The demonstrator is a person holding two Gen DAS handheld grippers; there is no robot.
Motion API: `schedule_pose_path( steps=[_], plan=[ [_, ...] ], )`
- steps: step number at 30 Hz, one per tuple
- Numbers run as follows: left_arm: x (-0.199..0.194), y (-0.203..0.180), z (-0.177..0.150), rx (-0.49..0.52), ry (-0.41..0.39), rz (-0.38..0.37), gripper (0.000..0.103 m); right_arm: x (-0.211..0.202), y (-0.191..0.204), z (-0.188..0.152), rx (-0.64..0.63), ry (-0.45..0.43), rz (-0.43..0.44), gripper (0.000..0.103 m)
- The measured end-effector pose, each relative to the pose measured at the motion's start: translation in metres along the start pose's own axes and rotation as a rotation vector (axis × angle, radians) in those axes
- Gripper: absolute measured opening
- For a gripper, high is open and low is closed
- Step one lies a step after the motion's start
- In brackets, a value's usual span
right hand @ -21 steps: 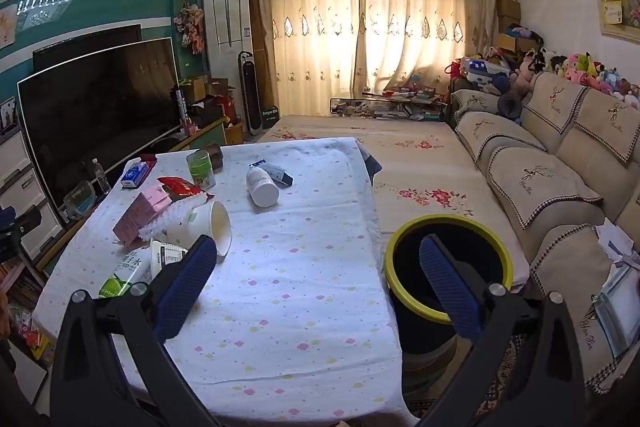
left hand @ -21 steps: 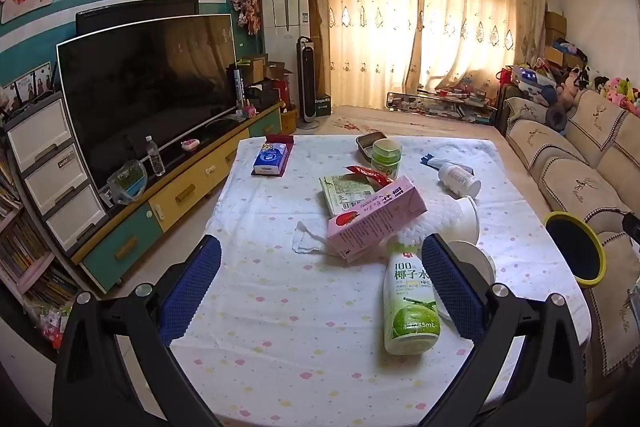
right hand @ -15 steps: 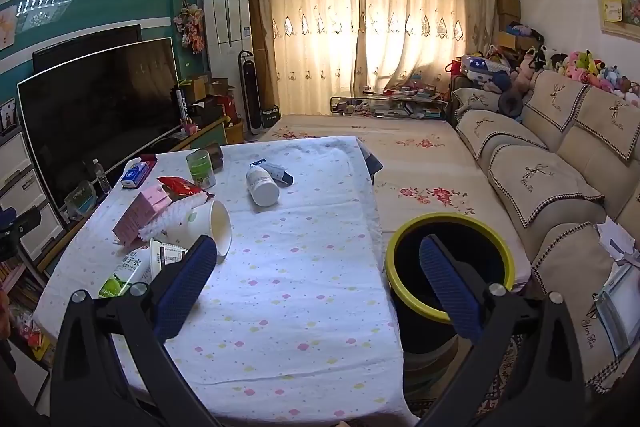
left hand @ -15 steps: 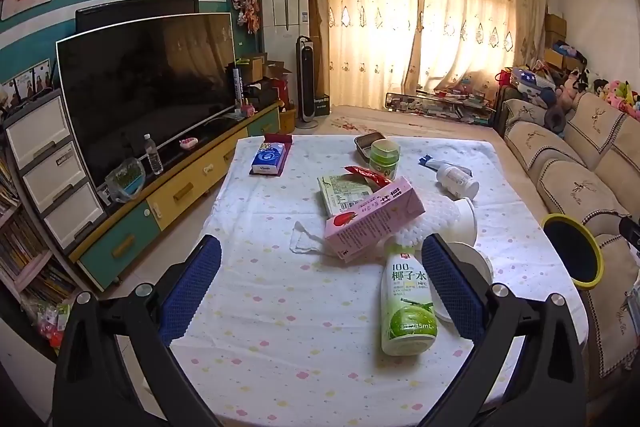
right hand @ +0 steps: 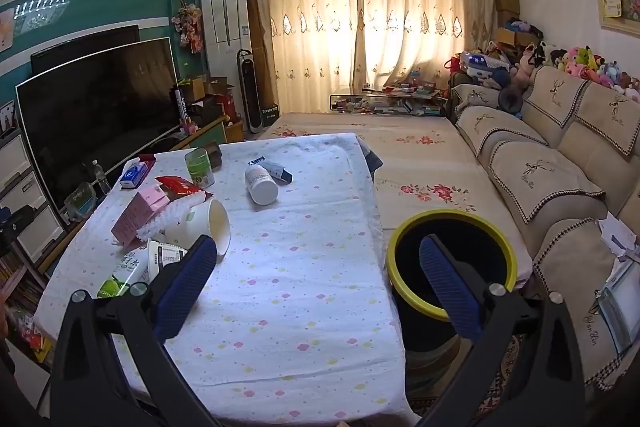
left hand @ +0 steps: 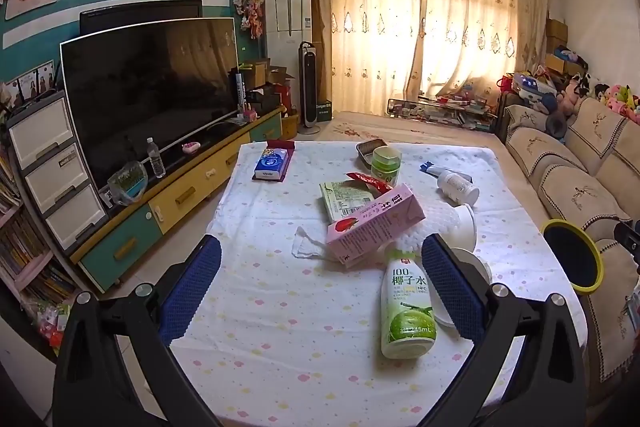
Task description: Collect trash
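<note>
Trash lies across a table with a dotted white cloth: a green coconut-water bottle, a pink carton, a crumpled tissue, a red wrapper, white paper cups and a white jar. My left gripper hovers open over the near table, empty, the bottle by its right finger. My right gripper is open and empty above the table's right edge, next to the black bin with a yellow rim. In the right wrist view the cup and jar lie ahead to the left.
A blue tissue pack, a green tub and a tin sit at the table's far end. A television on a low cabinet runs along the left; a sofa lines the right. Floral floor matting lies beyond.
Both views have shifted very slightly; the left gripper has drawn back a touch from the bottle. Nothing has been gripped or released.
</note>
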State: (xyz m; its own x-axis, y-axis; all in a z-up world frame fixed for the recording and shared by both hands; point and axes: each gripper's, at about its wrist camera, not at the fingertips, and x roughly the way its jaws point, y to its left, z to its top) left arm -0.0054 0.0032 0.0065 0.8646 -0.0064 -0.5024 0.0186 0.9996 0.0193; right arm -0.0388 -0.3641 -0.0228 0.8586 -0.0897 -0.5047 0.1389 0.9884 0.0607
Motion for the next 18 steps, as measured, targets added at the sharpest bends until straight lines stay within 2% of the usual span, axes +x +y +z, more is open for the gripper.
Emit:
schedule_pose_path(
  steps=[18],
  plan=[
    [0.002,-0.002,-0.002,0.006,0.009,0.001,0.099,0.014,0.004,-0.008,0.009,0.007,-0.001,0.097]
  ],
)
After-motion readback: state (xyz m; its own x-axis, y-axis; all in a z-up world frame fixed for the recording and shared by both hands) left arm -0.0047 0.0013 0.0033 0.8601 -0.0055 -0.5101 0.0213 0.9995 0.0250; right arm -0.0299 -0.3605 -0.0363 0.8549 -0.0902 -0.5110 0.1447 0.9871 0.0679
